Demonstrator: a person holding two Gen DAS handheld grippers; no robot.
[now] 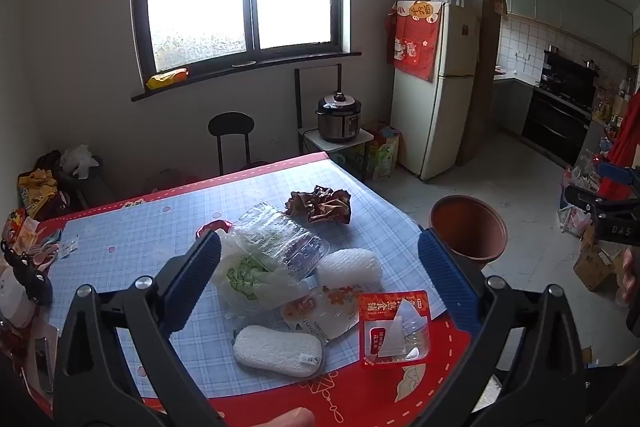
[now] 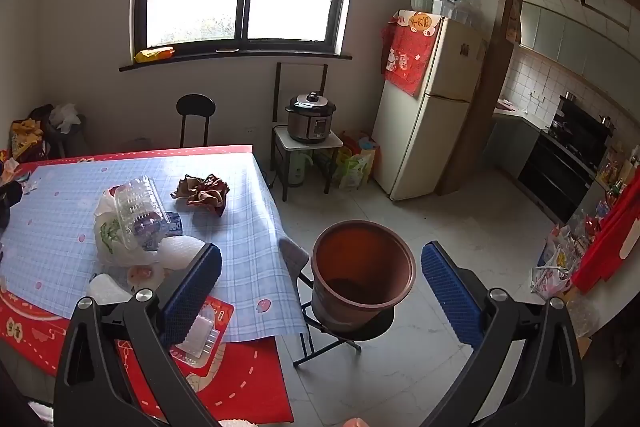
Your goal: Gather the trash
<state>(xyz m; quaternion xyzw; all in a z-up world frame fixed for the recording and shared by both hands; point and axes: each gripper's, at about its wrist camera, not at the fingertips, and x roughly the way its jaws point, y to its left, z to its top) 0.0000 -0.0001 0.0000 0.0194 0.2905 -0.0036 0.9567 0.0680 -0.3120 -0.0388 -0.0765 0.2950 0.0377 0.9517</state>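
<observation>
Trash lies on the plaid-covered table (image 1: 160,235): a crumpled brown wrapper (image 1: 320,205), a clear plastic clamshell (image 1: 276,239) on a white bag with green print (image 1: 248,275), a bubble-wrap wad (image 1: 348,267), a white sponge pad (image 1: 278,349) and a red blister pack (image 1: 394,329). My left gripper (image 1: 320,287) is open and empty, above the pile. My right gripper (image 2: 320,299) is open and empty, above the brown bucket (image 2: 362,275), which stands on a stool beside the table. The wrapper (image 2: 202,193) and clamshell (image 2: 140,215) also show in the right wrist view.
A chair (image 1: 232,135) stands behind the table. A pressure cooker (image 1: 340,119) sits on a small stand next to a fridge (image 1: 436,87). Clutter lines the table's left edge (image 1: 24,259). Bags and boxes lie on the floor at right (image 2: 560,267).
</observation>
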